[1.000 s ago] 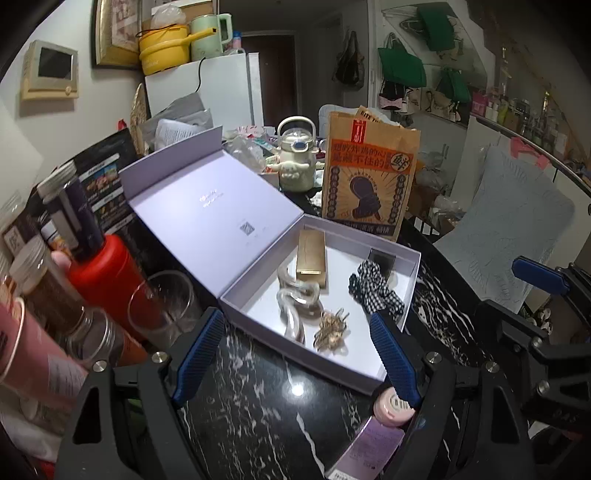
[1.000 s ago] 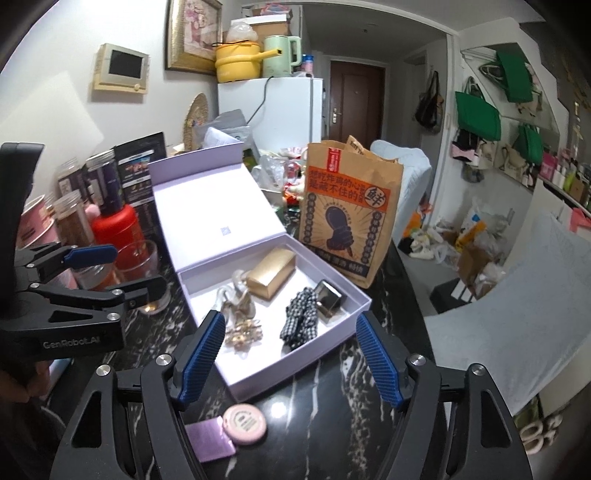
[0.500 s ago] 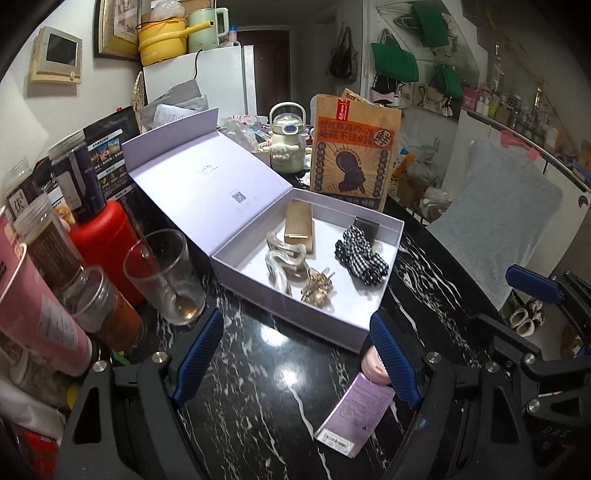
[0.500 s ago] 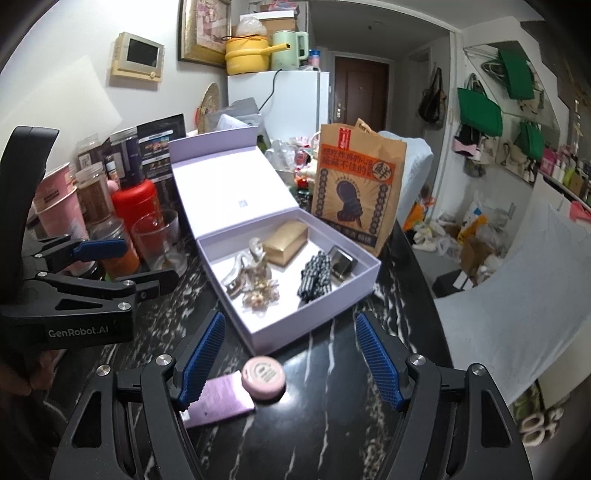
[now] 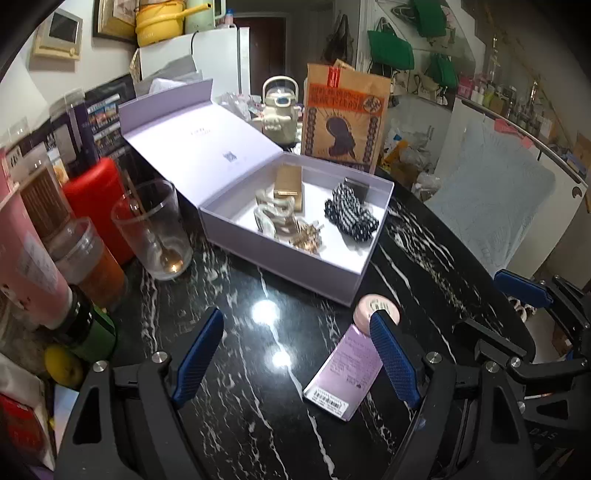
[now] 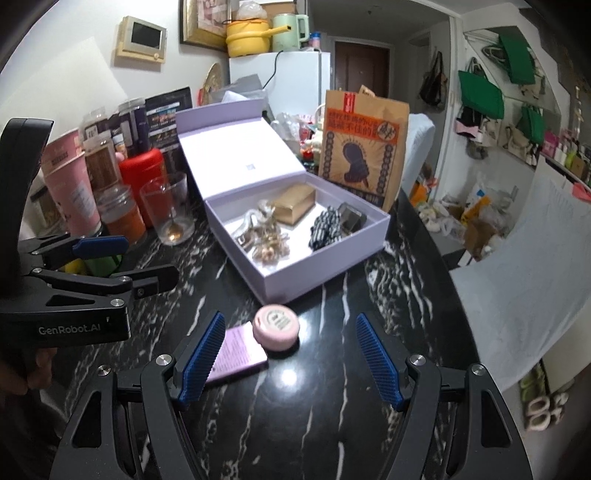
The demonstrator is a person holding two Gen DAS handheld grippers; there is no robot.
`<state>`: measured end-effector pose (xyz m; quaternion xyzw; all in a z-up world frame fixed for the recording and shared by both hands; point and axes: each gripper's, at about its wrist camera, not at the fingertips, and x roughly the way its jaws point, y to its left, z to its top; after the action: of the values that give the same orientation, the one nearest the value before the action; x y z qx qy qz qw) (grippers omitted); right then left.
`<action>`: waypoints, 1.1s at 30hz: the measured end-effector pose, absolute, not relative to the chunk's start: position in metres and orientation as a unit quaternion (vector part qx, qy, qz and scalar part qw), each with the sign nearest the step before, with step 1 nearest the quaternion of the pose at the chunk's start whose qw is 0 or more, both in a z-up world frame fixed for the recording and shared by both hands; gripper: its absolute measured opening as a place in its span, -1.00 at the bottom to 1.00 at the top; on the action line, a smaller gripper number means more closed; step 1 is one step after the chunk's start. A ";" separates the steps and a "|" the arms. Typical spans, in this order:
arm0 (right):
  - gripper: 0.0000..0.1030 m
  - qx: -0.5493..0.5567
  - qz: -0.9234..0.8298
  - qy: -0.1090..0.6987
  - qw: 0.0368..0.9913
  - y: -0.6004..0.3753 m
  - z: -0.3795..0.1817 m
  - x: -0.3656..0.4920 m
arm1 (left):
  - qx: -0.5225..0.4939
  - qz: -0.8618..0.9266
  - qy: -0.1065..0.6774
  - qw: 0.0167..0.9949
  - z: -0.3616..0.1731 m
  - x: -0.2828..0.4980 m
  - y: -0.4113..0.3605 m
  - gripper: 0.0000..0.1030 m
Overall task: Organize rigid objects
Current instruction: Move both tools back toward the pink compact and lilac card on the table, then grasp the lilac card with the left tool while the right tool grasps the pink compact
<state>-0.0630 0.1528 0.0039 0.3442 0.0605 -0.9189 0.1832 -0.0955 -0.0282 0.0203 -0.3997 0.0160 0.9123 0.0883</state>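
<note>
Premises: a lived-in home, combined dining and entry area. A white refrigerator (image 6: 295, 79) carries a yellow pot (image 6: 248, 37) and a green kettle (image 6: 290, 33). Green tote bags (image 6: 480, 92) hang on the wall beside a dark entrance door (image 6: 360, 70). Slippers (image 6: 543, 406) lie on the floor. The black marble tabletop (image 6: 332, 406) holds jars, a drinking glass (image 6: 168, 210) and a paper food bag (image 6: 364, 144).

Your lilac box (image 6: 317, 273) sits lid-open on the black marble, holding a gold bar, clips and a checked scrunchie. At its six o'clock, the round pink tin (image 6: 276, 326) touches the flat purple card (image 6: 236, 350).
</note>
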 end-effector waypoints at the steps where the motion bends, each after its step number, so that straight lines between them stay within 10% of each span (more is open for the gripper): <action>1: 0.44 0.346 -0.918 0.059 0.185 0.153 0.001 -0.063 | -0.403 0.911 0.015 0.090 0.018 -0.095 -0.028 0.59; 33: 0.44 0.425 -0.882 0.032 0.199 0.176 -0.075 -0.095 | -0.495 0.852 -0.036 0.166 -0.062 -0.109 -0.014 0.59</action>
<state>-0.0951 0.1762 -0.0752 0.4249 0.0321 -0.8824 0.1994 -0.1095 -0.0138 -0.0625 -0.4950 -0.0359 0.8521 0.1661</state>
